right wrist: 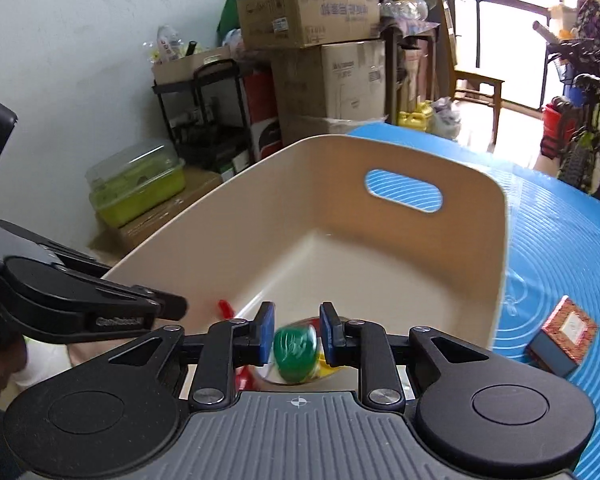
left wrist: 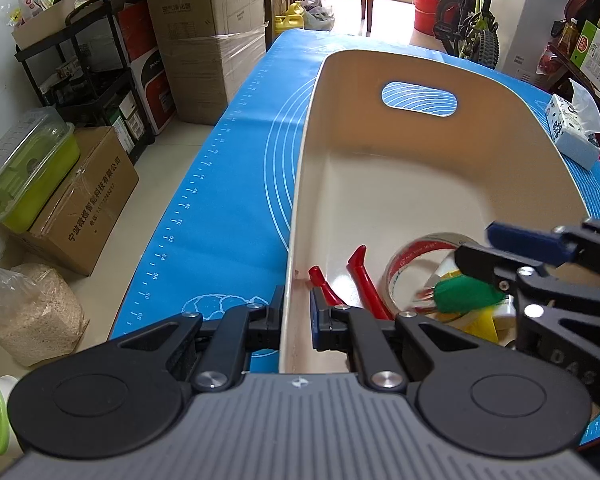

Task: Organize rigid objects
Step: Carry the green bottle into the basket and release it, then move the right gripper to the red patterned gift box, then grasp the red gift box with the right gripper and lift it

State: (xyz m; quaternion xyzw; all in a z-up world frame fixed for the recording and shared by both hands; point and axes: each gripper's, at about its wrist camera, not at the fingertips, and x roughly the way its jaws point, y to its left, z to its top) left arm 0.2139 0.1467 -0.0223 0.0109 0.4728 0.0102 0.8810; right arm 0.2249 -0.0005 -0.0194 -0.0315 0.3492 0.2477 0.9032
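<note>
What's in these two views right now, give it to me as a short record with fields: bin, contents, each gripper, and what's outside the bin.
bin: cream bin with a handle cutout, standing on the blue mat
contents: red-handled pliers, tape roll, a yellow item only partly visible
left gripper: fingers straddle the bin's left wall, gripping it
right gripper: over the bin, jaws apart, blurred green object between them; contact unclear
outside bin: small patterned box and tissue pack on the mat
</note>
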